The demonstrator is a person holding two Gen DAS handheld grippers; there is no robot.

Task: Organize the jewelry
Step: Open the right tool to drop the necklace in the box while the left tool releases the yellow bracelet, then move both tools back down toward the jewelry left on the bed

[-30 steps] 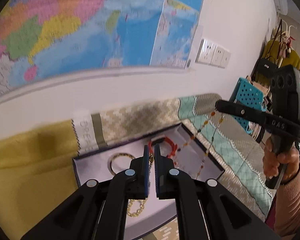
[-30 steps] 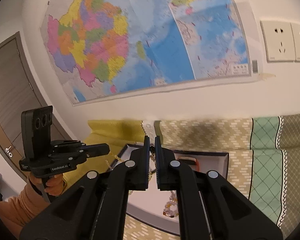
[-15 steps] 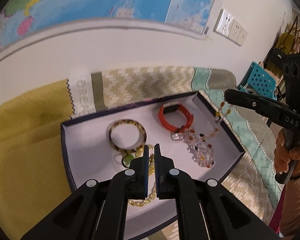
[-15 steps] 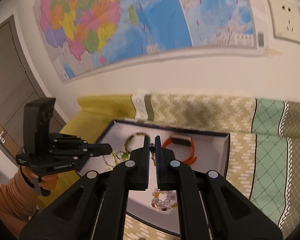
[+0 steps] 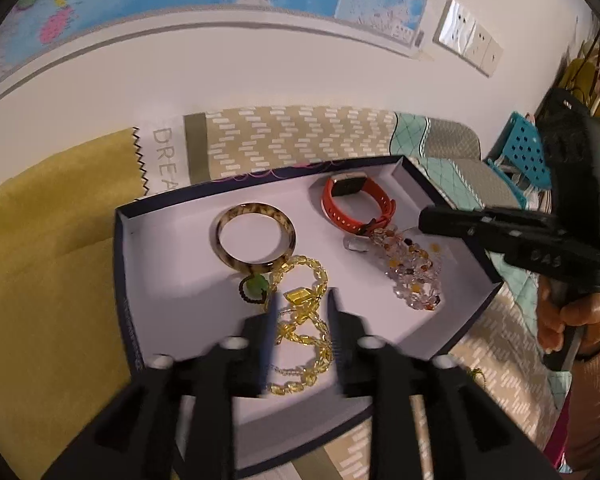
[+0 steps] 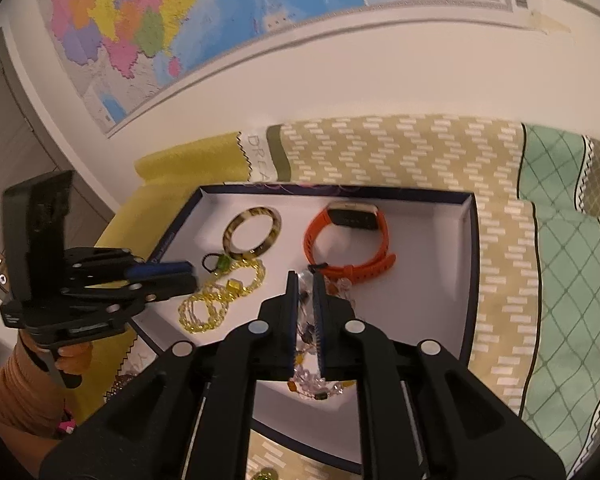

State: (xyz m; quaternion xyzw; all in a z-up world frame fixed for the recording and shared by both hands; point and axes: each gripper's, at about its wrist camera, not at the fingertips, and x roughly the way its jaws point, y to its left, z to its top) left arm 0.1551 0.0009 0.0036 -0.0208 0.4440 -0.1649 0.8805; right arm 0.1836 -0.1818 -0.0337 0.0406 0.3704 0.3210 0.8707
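A shallow dark-edged box [image 5: 124, 280] [image 6: 470, 264] with a white floor holds a tortoiseshell bangle [image 5: 256, 242] [image 6: 252, 234], an orange watch band [image 5: 352, 204] [image 6: 348, 240], a yellow bead necklace [image 5: 304, 320] [image 6: 216, 300] with a green pendant [image 5: 256, 286], and a clear-and-amber bead necklace [image 5: 412, 272] [image 6: 312, 384]. My left gripper [image 5: 300, 304] is open just above the yellow necklace, which lies in the box. My right gripper [image 6: 305, 284] hangs over the clear bead necklace with its fingers a narrow gap apart; beads show between them.
The box rests on a patterned beige and mint cloth [image 6: 500, 184] next to a yellow cloth [image 5: 48, 240]. A white wall with a map [image 6: 220, 12] and sockets [image 5: 464, 40] stands behind. A blue perforated crate [image 5: 528, 156] is at the right.
Both grippers came down toward the box. The left gripper opened and let the yellow necklace drop into the box. The clear bead necklace has settled onto the box floor under the right gripper.
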